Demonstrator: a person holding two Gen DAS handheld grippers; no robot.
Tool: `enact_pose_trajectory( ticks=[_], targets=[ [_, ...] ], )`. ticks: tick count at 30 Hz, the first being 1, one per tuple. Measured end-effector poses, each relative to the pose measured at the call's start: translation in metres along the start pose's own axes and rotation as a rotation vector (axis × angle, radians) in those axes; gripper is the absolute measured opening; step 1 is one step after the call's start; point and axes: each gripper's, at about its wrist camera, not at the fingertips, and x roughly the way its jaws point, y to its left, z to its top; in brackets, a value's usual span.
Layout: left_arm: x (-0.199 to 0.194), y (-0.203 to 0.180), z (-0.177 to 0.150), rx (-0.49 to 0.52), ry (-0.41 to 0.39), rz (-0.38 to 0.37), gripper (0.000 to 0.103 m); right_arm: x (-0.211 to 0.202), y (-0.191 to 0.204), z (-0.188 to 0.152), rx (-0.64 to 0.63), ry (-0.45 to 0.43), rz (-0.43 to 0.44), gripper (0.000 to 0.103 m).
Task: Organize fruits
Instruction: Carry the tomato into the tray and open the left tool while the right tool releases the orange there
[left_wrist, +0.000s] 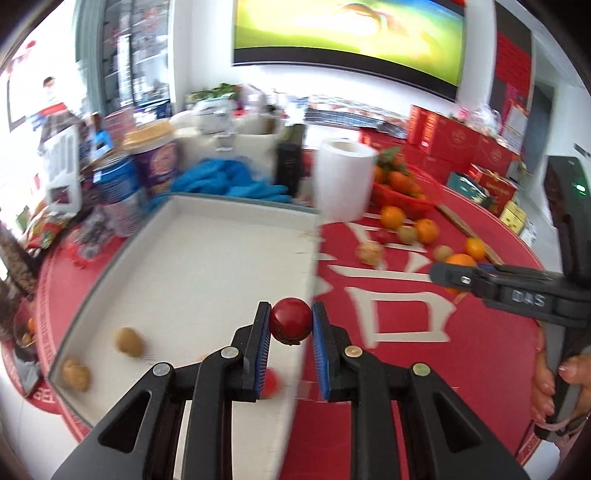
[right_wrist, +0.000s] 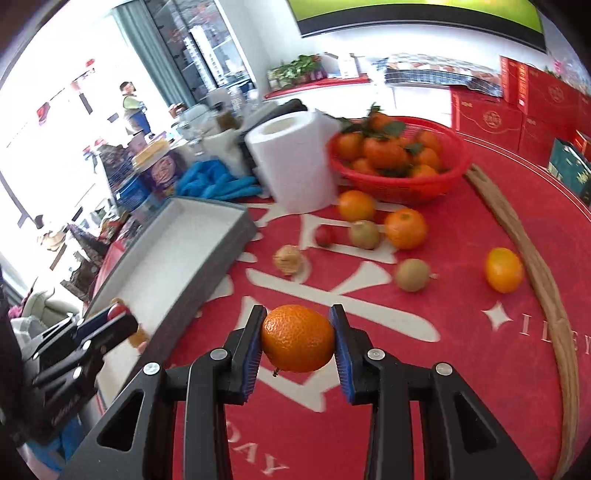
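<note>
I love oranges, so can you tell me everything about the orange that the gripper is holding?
The orange is round, bright and dimpled all over, with a tiny dark stem bit poking out underneath. The right gripper pinches it from both sides, its blue-padded fingers pressing the peel. It hangs in the air above the red tablecloth, touching nothing else. The grey tray lies off to its left, and other loose fruit rests farther back.

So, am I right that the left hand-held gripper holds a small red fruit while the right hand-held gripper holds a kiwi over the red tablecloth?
Not quite: the right hand-held gripper holds an orange, not a kiwi, as the right wrist view shows. The rest stands: the left hand-held gripper holds the small red fruit, and the tablecloth is red.
</note>
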Motion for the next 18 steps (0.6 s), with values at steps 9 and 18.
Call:
enact_pose_trajectory(
  ticks=[9, 18],
  targets=[
    [0.004, 0.06, -0.009, -0.071, -0.011, 0.096, 0.024, 0.024, 0.063, 0.007, -0.088, 0.027, 0.031, 0.036],
    [0.015, 0.101, -0.029, -0.14, 0.018, 0.155, 0.024, 0.055, 0.127, 0.008, -0.201, 0.059, 0.056, 0.036]
  ],
)
